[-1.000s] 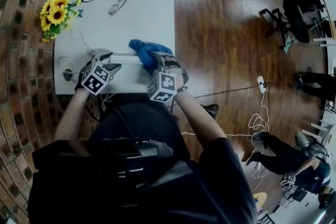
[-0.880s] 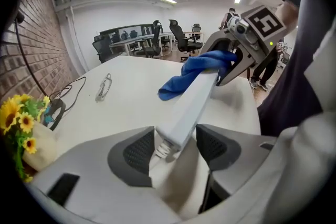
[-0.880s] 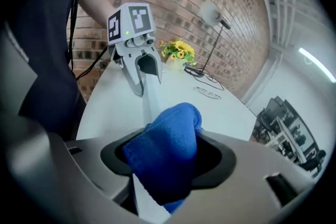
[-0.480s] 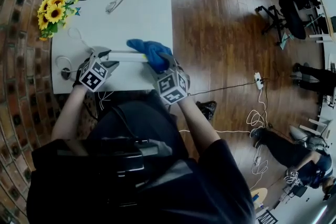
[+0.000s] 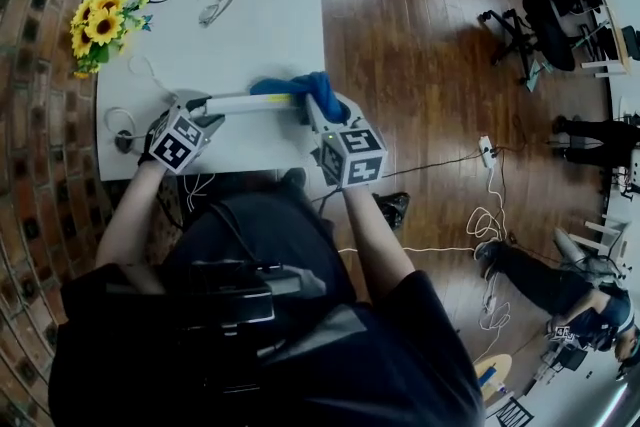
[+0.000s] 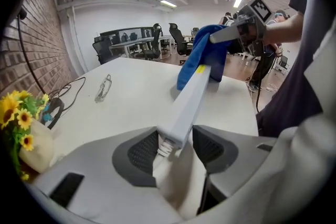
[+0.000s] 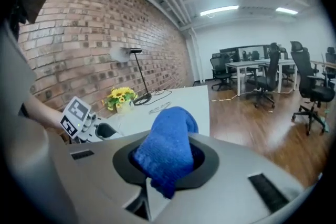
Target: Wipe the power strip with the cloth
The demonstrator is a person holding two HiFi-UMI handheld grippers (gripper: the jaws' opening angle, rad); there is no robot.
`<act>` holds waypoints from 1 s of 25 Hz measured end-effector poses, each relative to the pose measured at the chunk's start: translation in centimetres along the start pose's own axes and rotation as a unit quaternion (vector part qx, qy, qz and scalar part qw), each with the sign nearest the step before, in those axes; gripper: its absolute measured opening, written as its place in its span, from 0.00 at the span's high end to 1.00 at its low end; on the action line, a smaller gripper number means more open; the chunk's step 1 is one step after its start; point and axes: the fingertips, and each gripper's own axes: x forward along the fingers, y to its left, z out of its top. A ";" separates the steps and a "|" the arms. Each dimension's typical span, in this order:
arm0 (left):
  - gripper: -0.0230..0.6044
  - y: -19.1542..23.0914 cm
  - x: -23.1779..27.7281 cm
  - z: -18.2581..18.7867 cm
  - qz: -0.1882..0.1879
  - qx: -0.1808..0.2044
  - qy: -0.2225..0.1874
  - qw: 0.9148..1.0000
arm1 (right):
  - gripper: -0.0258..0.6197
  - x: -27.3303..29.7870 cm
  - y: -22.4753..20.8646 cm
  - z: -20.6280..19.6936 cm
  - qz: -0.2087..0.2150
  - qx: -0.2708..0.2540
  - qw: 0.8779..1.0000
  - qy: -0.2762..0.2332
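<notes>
Blue cloth is pinched in the right gripper, whose jaws have just been closing on it, and it is bunched over the far end of the white power strip. The left gripper has just been closing too and clamps the strip's cord end, holding it off the table. Looks like mid-wipe. Next: drag the cloth along the strip and keep the clamp firm.

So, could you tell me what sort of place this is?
Probably an open-plan office: rows of desks with monitors, wheeled chairs and strip ceiling lights.
</notes>
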 end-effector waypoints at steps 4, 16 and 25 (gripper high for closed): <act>0.63 -0.1 -0.2 0.2 -0.007 -0.005 -0.004 1.000 | 0.89 1.1 0.4 0.1 -0.014 -0.018 0.999 0.025; 0.65 -0.3 -0.4 0.2 -0.033 -0.001 -0.021 0.999 | 0.89 3.7 2.8 -4.8 -0.034 -0.044 0.992 0.112; 0.67 -0.4 -0.5 0.2 -0.062 0.000 -0.028 0.998 | 0.89 6.2 6.0 -4.6 -0.042 -0.077 0.989 0.116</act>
